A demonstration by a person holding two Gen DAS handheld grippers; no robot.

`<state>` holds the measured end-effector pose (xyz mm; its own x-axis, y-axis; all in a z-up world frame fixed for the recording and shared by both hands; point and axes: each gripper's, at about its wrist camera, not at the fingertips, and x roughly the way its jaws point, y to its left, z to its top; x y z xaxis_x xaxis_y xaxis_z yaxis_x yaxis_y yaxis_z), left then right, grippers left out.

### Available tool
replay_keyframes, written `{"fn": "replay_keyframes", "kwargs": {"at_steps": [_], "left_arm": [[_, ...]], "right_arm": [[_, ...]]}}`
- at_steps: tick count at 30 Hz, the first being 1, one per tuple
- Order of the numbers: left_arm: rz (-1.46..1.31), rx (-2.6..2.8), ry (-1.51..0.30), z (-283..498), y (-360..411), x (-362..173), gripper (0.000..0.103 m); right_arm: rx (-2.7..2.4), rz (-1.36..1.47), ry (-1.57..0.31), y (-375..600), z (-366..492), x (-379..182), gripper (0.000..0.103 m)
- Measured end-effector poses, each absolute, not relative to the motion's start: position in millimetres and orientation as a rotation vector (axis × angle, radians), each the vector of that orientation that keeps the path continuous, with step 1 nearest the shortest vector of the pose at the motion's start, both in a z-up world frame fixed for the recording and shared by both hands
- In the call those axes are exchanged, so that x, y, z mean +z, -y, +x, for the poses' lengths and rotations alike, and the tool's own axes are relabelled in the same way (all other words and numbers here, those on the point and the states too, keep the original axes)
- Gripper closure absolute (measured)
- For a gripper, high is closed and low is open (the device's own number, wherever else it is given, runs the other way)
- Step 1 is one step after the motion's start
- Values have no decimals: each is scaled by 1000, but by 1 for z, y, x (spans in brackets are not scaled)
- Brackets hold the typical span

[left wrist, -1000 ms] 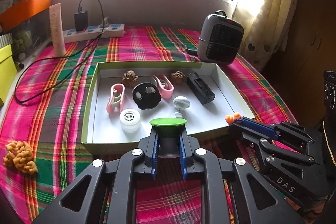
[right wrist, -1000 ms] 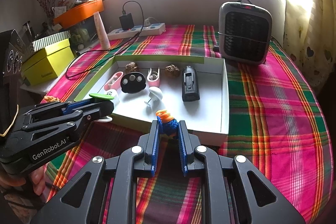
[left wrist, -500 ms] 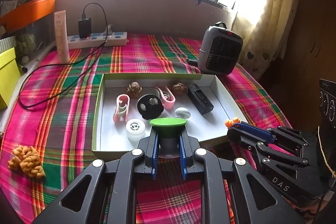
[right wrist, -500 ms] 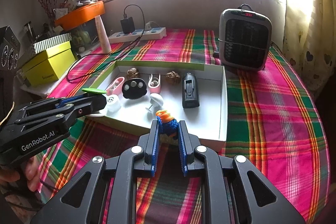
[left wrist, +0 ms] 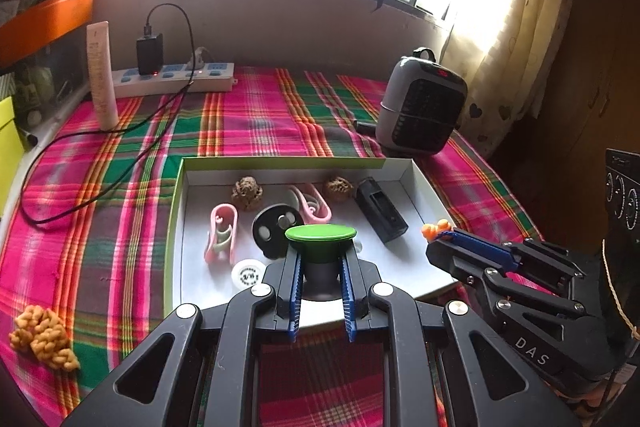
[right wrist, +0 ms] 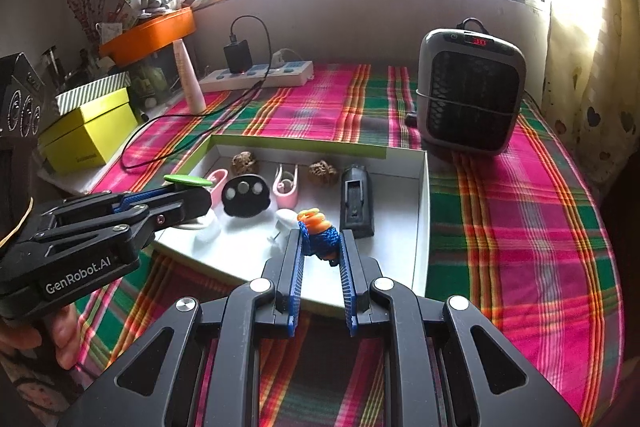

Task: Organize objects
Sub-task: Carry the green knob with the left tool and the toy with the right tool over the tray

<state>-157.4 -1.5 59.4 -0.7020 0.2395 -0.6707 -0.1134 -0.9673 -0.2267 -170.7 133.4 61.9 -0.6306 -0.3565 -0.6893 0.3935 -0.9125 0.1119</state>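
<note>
Both grippers are hanging just above the near edge of the white cardboard tray [left wrist: 424,183], each one carrying something, so this looks like a mid-sort moment with both pieces on their way in or out of the tray.

The left gripper [left wrist: 320,267] is clamping its blue ribbed fingers [left wrist: 295,291] on the dark stem of a green-capped knob [left wrist: 320,233]. It's shaped like a mushroom, with a flat glossy disc on top, and gripping the narrow neck under the cap probably keeps it from slipping out.

The right gripper [right wrist: 320,259] is pinching shut on a little knotted cord toy [right wrist: 318,233], blue woven rope with an orange coil poking out the top. It's soft and squishy, so the fingers are squeezing right into it.

Already lying in the tray: two pink clips [left wrist: 221,233], a black round piece with silver studs [left wrist: 272,227], two wrinkly brown walnuts [left wrist: 247,191], a black boxy device [left wrist: 380,211] and a small white jar [left wrist: 247,273].

An orange knotted cord piece [left wrist: 42,337] is sitting alone on the plaid cloth, well apart from the tray, so I'm guessing it's not sorted yet. A grey space heater [right wrist: 470,91] is standing behind the tray.
</note>
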Motion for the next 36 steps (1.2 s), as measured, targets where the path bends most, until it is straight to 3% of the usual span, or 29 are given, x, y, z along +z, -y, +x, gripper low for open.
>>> {"fn": "replay_keyframes", "kwargs": {"at_steps": [36], "left_arm": [[-1252,2680,253,-202,6,18,88]], "right_arm": [[-2424,1149,-142,-104,-230,35,85]]}}
